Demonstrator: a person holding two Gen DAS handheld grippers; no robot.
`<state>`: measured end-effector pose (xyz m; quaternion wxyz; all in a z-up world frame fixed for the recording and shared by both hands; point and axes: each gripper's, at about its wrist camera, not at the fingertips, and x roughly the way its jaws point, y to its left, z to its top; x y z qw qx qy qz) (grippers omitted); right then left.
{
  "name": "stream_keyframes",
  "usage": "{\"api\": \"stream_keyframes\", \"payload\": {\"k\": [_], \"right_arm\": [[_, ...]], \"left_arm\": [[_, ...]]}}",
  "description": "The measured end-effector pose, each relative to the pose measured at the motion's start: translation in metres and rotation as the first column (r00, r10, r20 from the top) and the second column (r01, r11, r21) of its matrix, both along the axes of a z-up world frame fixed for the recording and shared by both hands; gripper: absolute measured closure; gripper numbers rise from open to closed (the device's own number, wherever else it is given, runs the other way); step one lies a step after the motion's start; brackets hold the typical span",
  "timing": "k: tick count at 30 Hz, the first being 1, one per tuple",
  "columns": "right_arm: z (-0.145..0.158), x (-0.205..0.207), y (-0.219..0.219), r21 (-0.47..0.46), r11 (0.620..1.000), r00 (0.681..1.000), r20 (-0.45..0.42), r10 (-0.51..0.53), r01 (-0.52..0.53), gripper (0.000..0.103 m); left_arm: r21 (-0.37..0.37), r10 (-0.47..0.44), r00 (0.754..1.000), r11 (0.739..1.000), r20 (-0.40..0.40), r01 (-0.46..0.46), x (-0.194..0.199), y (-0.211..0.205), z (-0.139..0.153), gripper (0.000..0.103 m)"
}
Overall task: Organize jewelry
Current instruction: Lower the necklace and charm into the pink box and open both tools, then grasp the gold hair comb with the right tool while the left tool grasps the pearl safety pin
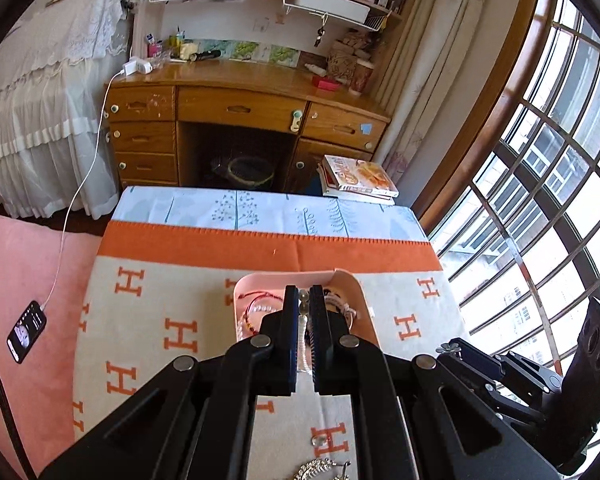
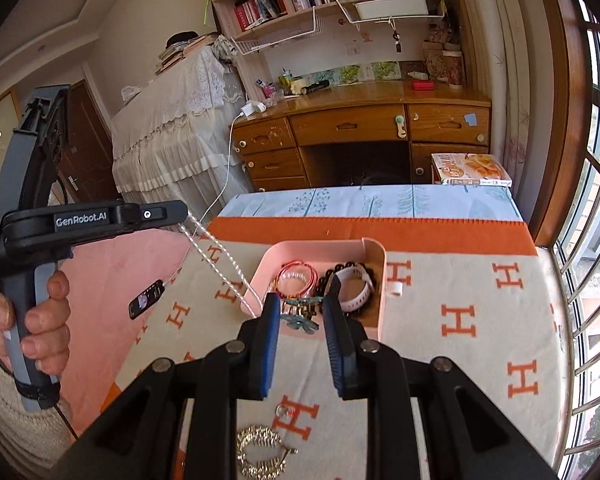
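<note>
A pink tray [image 2: 374, 249] sits on the H-patterned blanket and holds red and beaded bracelets [image 2: 296, 278], a dark bead bracelet and a white watch [image 2: 356, 288]. My left gripper [image 1: 304, 300] is shut on a white pearl necklace [image 1: 303, 336], held above the tray [image 1: 284, 278]; in the right wrist view the strand [image 2: 220, 268] hangs from it down to the tray's near left corner. My right gripper [image 2: 300, 308] is open just above the tray's near edge, around a teal butterfly piece [image 2: 300, 320]. A gold hoop earring [image 2: 260, 456] and a small ring [image 2: 284, 411] lie on the blanket.
A phone [image 2: 146, 299] on a charging cable lies on the pink bed surface at left. A small white ring [image 2: 395, 289] lies right of the tray. A wooden desk [image 2: 360, 128] and books stand behind; windows are on the right.
</note>
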<state>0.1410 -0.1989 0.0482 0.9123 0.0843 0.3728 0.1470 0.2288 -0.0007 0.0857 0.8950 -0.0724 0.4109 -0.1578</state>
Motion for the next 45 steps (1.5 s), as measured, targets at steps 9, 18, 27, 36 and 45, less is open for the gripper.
{"api": "stream_keyframes", "payload": {"k": [9, 18, 27, 36, 45], "right_arm": [[-0.038, 0.069, 0.0, 0.025, 1.0, 0.993, -0.119, -0.009, 0.012, 0.081], [-0.091, 0.105, 0.011, 0.047, 0.999, 0.961, -0.277, -0.001, 0.015, 0.08], [-0.099, 0.1, 0.01, 0.027, 0.999, 0.956, -0.294, -0.017, 0.026, 0.077], [-0.084, 0.061, 0.013, 0.004, 1.0, 0.967, -0.253, -0.004, 0.005, 0.077], [-0.077, 0.002, 0.019, -0.002, 0.999, 0.971, -0.237, 0.034, -0.035, 0.077]], "left_arm": [[0.043, -0.001, 1.0, 0.999, 0.006, 0.001, 0.039, -0.035, -0.007, 0.1], [0.081, -0.001, 0.997, 0.997, -0.081, 0.008, 0.065, -0.036, -0.072, 0.097], [0.153, 0.006, 0.996, 0.988, -0.09, 0.008, 0.042, -0.018, -0.109, 0.039], [0.172, 0.011, 0.999, 0.985, -0.039, -0.004, -0.001, -0.002, -0.103, 0.029], [0.179, 0.018, 0.999, 0.984, 0.049, -0.026, -0.055, 0.014, -0.086, 0.022]]}}
